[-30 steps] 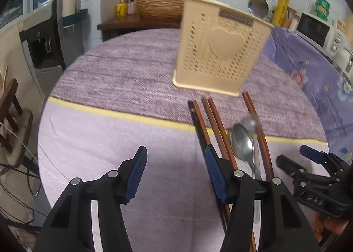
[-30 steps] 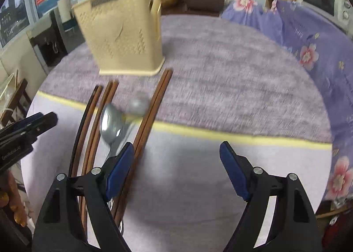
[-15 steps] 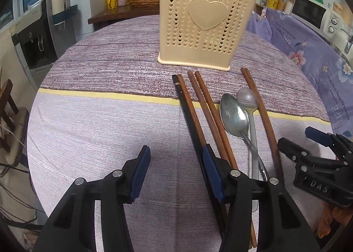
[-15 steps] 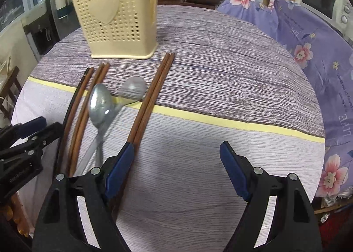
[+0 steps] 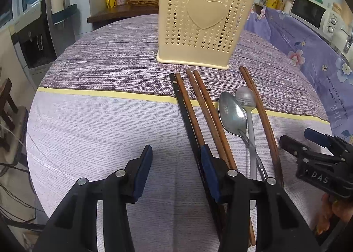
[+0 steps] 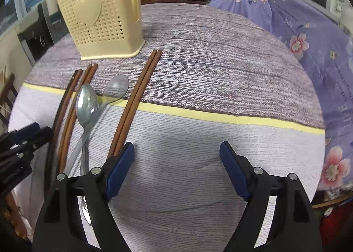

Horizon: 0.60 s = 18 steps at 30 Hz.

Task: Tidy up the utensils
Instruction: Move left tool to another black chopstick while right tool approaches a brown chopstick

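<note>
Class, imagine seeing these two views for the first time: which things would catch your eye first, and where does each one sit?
The cream utensil holder with its raised heart stands upright at the far side of the round table. In front of it, brown chopsticks and two metal spoons lie side by side across the yellow stripe. Nearest the camera, the left hand-held gripper and the right hand-held gripper both hang open and hold nothing.

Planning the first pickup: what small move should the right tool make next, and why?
Probably shift the right tool left over the chopstick pair beside it. Its jaws are open and empty, that pair lies apart from the spoons, and the holder stands just beyond.
</note>
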Tool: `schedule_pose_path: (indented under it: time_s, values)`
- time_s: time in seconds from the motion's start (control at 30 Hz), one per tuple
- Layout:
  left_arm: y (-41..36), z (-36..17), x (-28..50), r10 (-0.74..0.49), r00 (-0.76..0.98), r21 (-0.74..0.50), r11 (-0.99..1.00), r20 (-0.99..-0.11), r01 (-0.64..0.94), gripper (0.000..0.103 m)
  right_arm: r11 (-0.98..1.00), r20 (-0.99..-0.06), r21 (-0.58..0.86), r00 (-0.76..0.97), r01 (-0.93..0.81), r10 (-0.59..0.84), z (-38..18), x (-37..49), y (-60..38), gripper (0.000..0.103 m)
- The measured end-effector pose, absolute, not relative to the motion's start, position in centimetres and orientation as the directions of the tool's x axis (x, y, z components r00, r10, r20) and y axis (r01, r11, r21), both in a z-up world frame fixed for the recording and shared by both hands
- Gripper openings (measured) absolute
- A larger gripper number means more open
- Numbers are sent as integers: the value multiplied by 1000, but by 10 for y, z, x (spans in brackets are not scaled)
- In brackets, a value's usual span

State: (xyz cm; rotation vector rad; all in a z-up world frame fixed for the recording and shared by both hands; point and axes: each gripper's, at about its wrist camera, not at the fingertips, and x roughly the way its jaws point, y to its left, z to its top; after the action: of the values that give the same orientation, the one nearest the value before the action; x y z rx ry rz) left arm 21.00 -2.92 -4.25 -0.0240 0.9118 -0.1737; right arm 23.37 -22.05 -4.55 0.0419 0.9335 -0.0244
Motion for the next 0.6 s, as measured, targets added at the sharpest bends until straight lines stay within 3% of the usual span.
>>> schedule_pose_path:
  time_s: [0.27, 0.53, 0.6]
  values:
    - [-30, -42, 208, -154, 598, -86, 986, -787, 140, 46, 999, -811, 36, 584, -23, 43, -44, 232, -202, 79]
    - [-27, -43, 208, -140, 595, -61, 987, -792, 152, 46, 1000, -814, 14, 580, 20, 0, -45, 232, -214, 80]
    - [-28, -43, 212, -131, 597, -51, 987, -791, 150, 46, 998, -821, -50, 569, 27, -56, -47, 236, -213, 79]
